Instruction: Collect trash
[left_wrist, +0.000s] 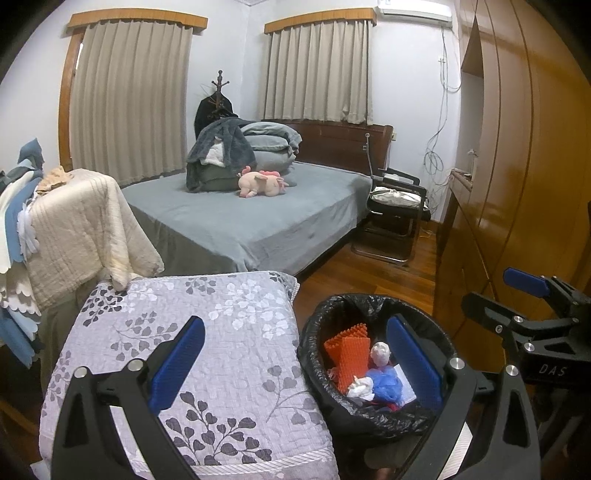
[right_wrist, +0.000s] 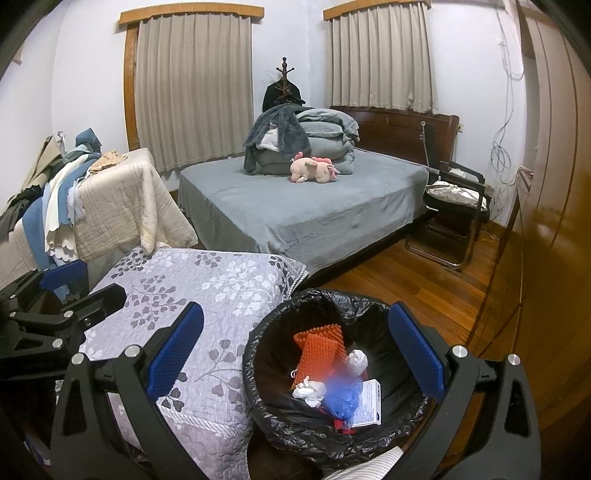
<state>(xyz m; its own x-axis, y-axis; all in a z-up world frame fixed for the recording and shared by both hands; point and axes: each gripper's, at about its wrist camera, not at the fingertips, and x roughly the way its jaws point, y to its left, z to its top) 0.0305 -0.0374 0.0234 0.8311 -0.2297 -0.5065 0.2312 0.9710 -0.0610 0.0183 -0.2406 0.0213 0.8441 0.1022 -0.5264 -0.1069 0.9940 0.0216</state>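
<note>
Left wrist and right wrist views: both claws spread and empty above the lined bin

Left wrist view: left claw (left_wrist: 295, 363) spread wide, nothing between its blue pads (left_wrist: 176, 365). Bin (left_wrist: 373, 306) lined with a black bag seen just below and ahead of the right finger, on the wooden floor (left_wrist: 373, 269). Inside the bin: orange ridged sheet (left_wrist: 351, 354), crumpled white tissue (left_wrist: 380, 352), second white wad (left_wrist: 360, 386), blue plastic (left_wrist: 386, 384), white printed box partly covered. Grey floral quilt (left_wrist: 207, 332) under and ahead of the left finger, touching the bin's rim. Right claw (left_wrist: 524, 291) visible off to the right, above bin level.

Right wrist view: right claw (right_wrist: 295, 363) likewise spread apart and holding nothing, bin (right_wrist: 325, 299) directly between and below its fingers. Same trash seen within: orange sheet (right_wrist: 319, 350), tissue (right_wrist: 356, 360), blue plastic (right_wrist: 343, 397) blurred, white box (right_wrist: 367, 404). Left claw (right_wrist: 74, 284) off to the left, over the quilt (right_wrist: 221, 280). Far ahead of both claws: bed (right_wrist: 314, 214) with grey cover, pink plush toy (right_wrist: 314, 168), folded bedding (right_wrist: 325, 136). Black chair (right_wrist: 454, 206) beyond the right finger.
</note>
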